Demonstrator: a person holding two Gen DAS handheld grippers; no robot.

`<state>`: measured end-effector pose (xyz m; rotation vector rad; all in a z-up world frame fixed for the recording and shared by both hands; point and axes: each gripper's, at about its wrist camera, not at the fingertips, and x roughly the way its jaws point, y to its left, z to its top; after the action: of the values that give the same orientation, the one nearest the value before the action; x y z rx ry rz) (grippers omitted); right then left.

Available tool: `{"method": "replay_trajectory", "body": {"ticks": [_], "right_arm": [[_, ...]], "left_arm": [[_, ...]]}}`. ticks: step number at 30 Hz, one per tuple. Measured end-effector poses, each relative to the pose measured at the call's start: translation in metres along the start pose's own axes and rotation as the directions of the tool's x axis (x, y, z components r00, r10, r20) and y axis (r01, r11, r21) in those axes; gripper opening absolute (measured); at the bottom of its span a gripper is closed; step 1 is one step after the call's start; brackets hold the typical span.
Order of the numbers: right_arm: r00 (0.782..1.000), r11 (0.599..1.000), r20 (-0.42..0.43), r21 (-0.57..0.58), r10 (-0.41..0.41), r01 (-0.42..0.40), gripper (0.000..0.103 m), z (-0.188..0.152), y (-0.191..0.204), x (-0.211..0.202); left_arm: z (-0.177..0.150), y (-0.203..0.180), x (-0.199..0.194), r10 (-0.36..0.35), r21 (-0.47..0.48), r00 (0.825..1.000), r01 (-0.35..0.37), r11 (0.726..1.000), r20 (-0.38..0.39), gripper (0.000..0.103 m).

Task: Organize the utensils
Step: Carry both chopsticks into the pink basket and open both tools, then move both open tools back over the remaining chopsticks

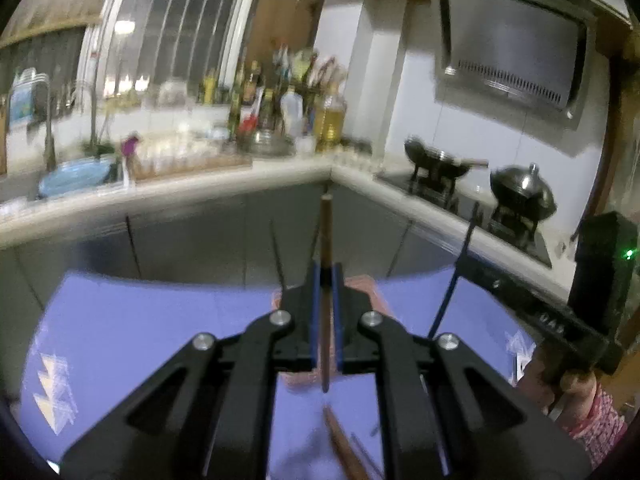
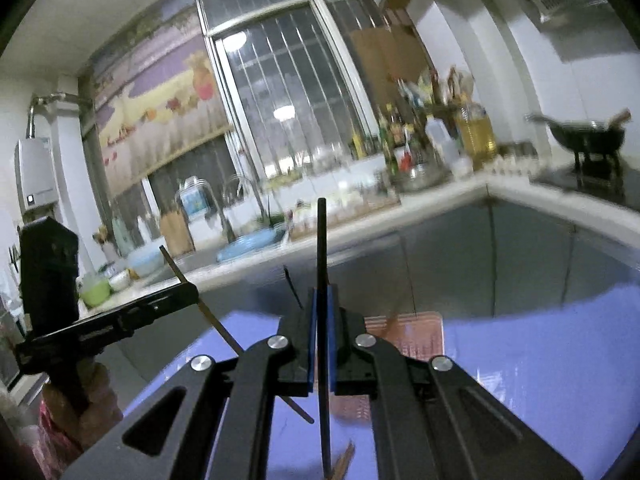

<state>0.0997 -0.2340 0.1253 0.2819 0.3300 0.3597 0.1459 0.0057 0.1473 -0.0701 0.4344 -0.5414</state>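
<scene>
My left gripper (image 1: pixel 327 276) is shut on a brown wooden chopstick (image 1: pixel 326 236) that stands upright between its blue pads, lifted above the purple table (image 1: pixel 132 332). My right gripper (image 2: pixel 322 300) is shut on a black chopstick (image 2: pixel 321 248), also upright. Each gripper shows in the other's view: the right one (image 1: pixel 476 256) at the right with the black chopstick (image 1: pixel 456 276), the left one (image 2: pixel 188 294) at the left with the brown chopstick (image 2: pixel 224 334). More brown chopsticks (image 1: pixel 344 448) lie on the table below. A pinkish tray (image 2: pixel 416 336) sits beyond the fingers.
A kitchen counter (image 1: pixel 224 188) runs behind the table, with a sink, a blue basin (image 1: pixel 76 176), bottles and an oil jug (image 1: pixel 330 120). Two woks (image 1: pixel 524 192) stand on the stove at the right. Grey cabinet doors lie below the counter.
</scene>
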Motion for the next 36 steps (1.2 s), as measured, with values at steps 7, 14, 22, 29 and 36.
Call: {"method": "replay_trajectory", "body": {"ticks": [7, 14, 22, 29, 36], "right_arm": [[0.987, 0.999, 0.154, -0.028, -0.038, 0.043, 0.005, 0.048, -0.009, 0.046], [0.996, 0.995, 0.005, -0.037, -0.093, 0.093, 0.005, -0.009, -0.027, 0.11], [0.993, 0.993, -0.085, 0.075, -0.084, 0.09, 0.023, -0.039, -0.036, 0.108], [0.998, 0.996, 0.0, 0.071, -0.055, 0.055, 0.046, -0.046, -0.013, 0.037], [0.975, 0.997, -0.208, 0.022, -0.074, 0.08, 0.046, -0.127, 0.007, -0.004]], "left_arm": [[0.038, -0.022, 0.041, 0.071, 0.089, 0.991, -0.081, 0.993, 0.11, 0.005], [-0.01, -0.017, 0.111, 0.116, 0.1, 0.991, -0.11, 0.989, -0.064, 0.005], [-0.041, -0.006, 0.125, 0.245, 0.076, 0.951, -0.235, 0.969, -0.188, 0.041], [-0.072, -0.014, 0.064, 0.396, 0.086, 0.912, -0.389, 0.917, -0.104, 0.049], [-0.13, -0.019, 0.022, 0.401, 0.089, 0.901, -0.392, 0.916, -0.166, 0.07]]}}
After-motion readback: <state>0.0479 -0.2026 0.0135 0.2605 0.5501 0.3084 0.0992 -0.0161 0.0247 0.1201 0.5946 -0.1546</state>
